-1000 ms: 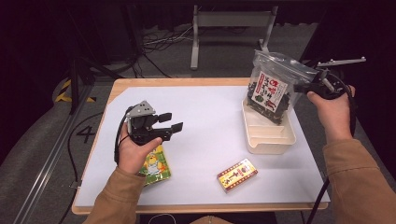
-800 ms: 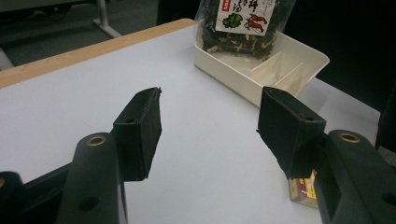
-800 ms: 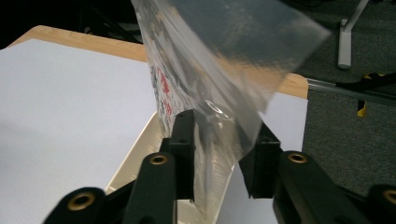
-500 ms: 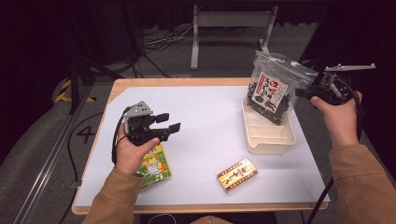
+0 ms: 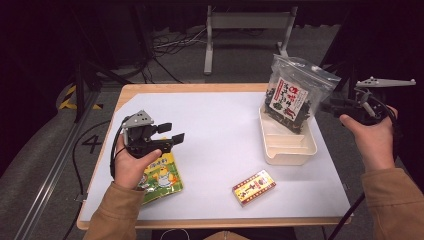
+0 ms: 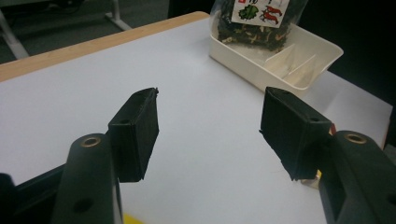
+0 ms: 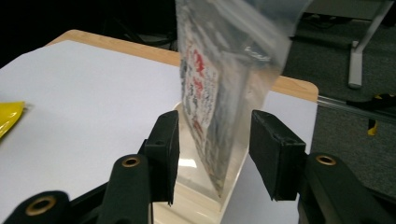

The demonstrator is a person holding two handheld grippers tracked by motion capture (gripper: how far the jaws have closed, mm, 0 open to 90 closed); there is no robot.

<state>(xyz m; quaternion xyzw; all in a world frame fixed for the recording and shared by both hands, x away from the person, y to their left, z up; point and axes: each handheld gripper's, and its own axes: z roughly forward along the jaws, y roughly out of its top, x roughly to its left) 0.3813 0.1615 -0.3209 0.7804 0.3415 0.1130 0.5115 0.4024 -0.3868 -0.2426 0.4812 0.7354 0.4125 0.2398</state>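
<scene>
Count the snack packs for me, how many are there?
3: a clear bag standing in the white tray, a yellow packet under the left hand, a small box near the front edge.

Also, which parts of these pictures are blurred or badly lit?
High view: the white table is evenly lit, the surroundings dark. Right gripper view: the clear snack bag is smeared and soft. Left gripper view: the near jaws are slightly soft, the white tray fairly sharp.

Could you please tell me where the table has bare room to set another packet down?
The white table top is bare between the left gripper and the cream plastic tray. It is crowded in the tray's far end, where the clear bag of dark snacks stands.
</scene>
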